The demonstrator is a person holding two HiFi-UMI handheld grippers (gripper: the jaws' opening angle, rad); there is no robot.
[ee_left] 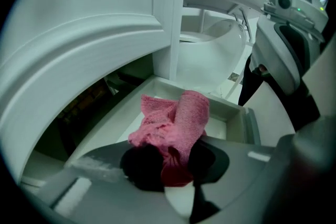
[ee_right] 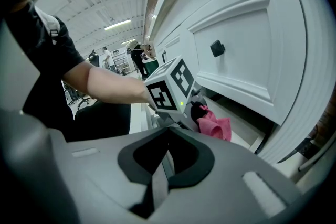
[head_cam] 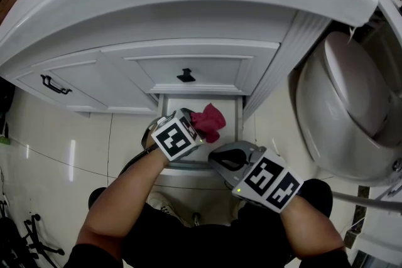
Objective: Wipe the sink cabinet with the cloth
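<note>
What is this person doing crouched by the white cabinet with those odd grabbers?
A person is working at a white sink cabinet with a handheld gripper in each hand. The left gripper is clamped on a pink cloth and holds it at the open bottom drawer; whether the cloth touches the drawer can't be told. The right gripper hangs just beside it, jaws together and empty. A toilet stands to the right.
</note>
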